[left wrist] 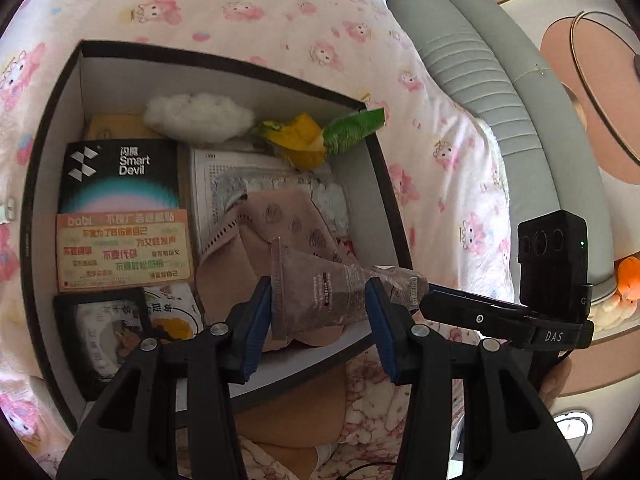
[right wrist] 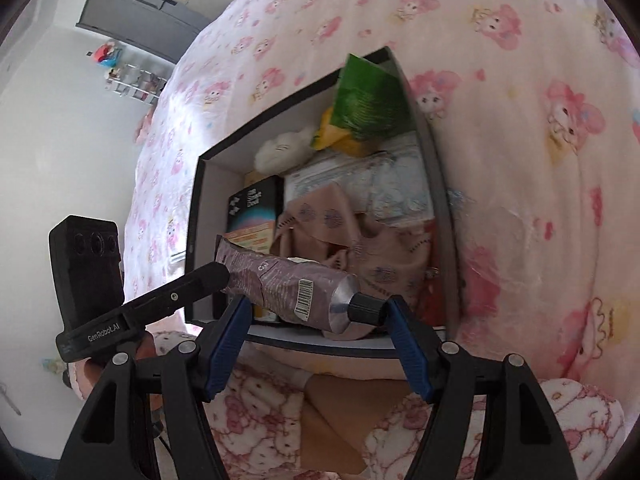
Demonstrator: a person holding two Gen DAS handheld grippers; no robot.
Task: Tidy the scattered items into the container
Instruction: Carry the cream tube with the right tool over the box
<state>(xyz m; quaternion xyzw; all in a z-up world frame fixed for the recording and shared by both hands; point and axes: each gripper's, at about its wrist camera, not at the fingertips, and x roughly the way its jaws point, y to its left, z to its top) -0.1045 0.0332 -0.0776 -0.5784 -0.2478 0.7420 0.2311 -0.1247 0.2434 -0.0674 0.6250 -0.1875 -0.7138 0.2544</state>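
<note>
A crumpled mauve tube (left wrist: 320, 296) with a black cap (right wrist: 364, 308) hangs just above the near edge of the open black box (left wrist: 48, 128) on the bed. My left gripper (left wrist: 318, 304) is shut on the tube's flat end, a blue pad on each side. My right gripper (right wrist: 316, 316) comes in from the right and is shut on the cap end (left wrist: 416, 284). The cap presses against its right pad. The box (right wrist: 196, 216) holds a black Smart Devil carton (left wrist: 120, 176), an orange card (left wrist: 124, 248), white fluff (left wrist: 196, 114), a green and yellow packet (left wrist: 320, 136) and beige cloth (left wrist: 288, 220).
A pink cartoon-print bed cover (left wrist: 260, 12) surrounds the box. A grey padded headboard (left wrist: 480, 64) runs along the right, with an orange plush toy (left wrist: 628, 276) beside it. A person's legs in pink pyjamas (right wrist: 260, 412) are below the grippers. A grey door (right wrist: 132, 12) stands at the far left.
</note>
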